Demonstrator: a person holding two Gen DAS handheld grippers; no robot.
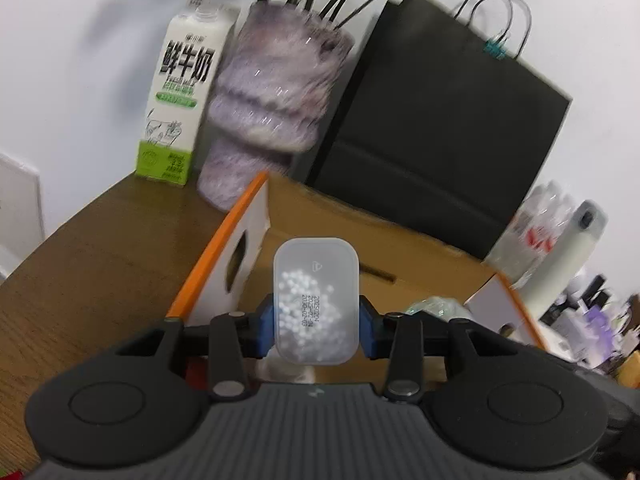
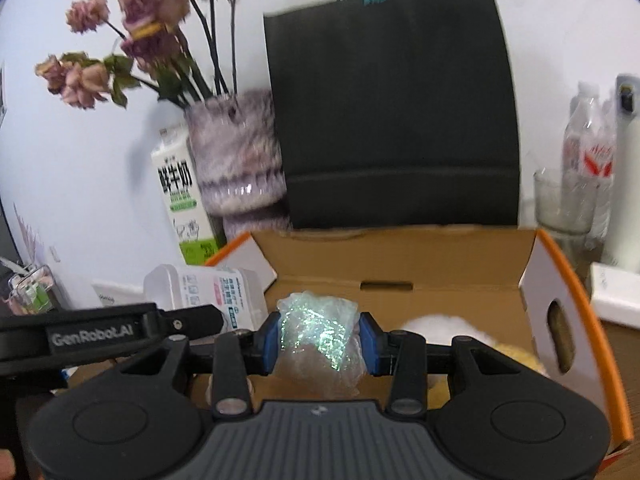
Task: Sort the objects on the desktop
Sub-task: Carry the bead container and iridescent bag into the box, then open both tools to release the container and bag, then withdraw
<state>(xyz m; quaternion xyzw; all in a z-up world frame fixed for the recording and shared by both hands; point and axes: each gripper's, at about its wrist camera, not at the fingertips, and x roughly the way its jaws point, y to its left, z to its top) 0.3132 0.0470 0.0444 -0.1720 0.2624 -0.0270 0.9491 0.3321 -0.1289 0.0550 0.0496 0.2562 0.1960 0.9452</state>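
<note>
My left gripper (image 1: pixel 316 322) is shut on a small translucent plastic case (image 1: pixel 315 300) holding white beads, held above the open cardboard box (image 1: pixel 360 232) with orange-edged flaps. My right gripper (image 2: pixel 318 346) is shut on a crumpled clear packet with green glitter (image 2: pixel 320 328), held over the same box (image 2: pixel 400 256). In the right wrist view the left gripper's black arm (image 2: pixel 100 332) reaches in from the left with the plastic case (image 2: pixel 208 292) in it. A white and yellow fluffy thing (image 2: pixel 440 328) lies inside the box. The glitter packet (image 1: pixel 436 306) shows at the box's right in the left view.
Behind the box stand a black paper bag (image 2: pixel 392 104), a purple knitted vase (image 1: pixel 276 100) with dried flowers (image 2: pixel 132 40) and a milk carton (image 1: pixel 180 92). Water bottles (image 2: pixel 592 152), a glass (image 2: pixel 564 204) and a white bottle (image 1: pixel 572 248) crowd the right. Brown wooden table (image 1: pixel 92 256) lies left.
</note>
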